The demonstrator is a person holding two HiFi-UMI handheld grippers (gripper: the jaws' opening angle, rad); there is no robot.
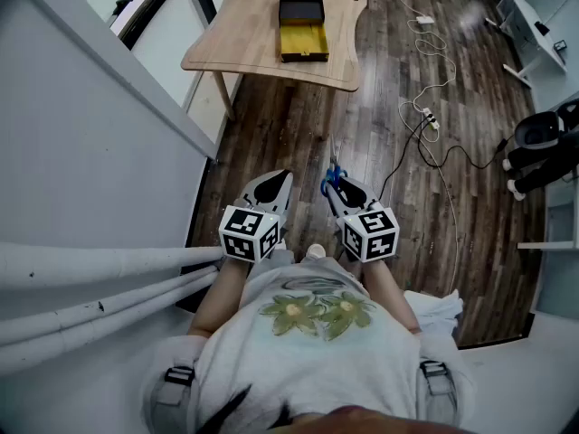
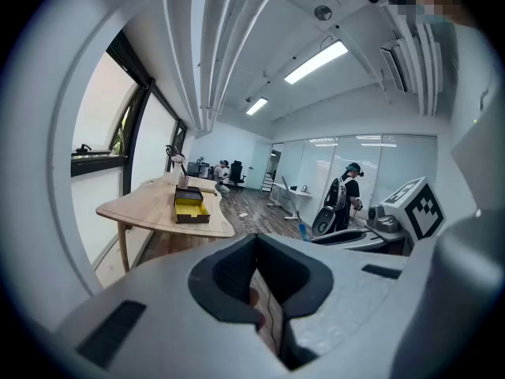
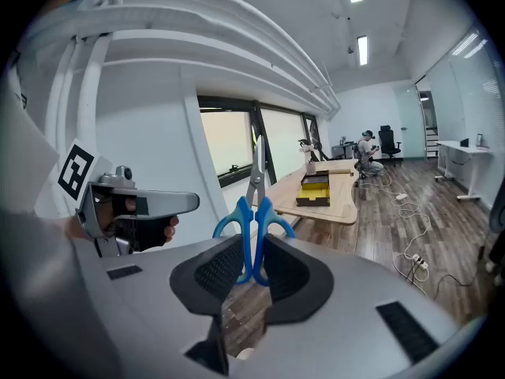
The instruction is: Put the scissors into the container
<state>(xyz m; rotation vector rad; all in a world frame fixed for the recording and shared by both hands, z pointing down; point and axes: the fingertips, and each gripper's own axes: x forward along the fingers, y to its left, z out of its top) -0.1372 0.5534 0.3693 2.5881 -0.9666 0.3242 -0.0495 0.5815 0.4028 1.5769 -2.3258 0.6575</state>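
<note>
Two grey tools at lower centre: left tool (image 1: 279, 179) pressed together, empty; right tool (image 1: 337, 186) pinching blue-handled steel scissors (image 1: 331, 174) by the handles. Black-and-yellow rectangular container (image 1: 301, 27) sits on the pale wooden surface (image 1: 237, 39), top centre, well apart.

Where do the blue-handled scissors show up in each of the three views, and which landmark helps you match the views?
Head view: centre, scissors pointing forward from the right gripper.
Left gripper view: right of centre, small, blue handle beyond the jaws.
Right gripper view: centre, handles clamped between the jaws, blades up.
Shared landmark: black-and-yellow container on the wooden table.
</note>
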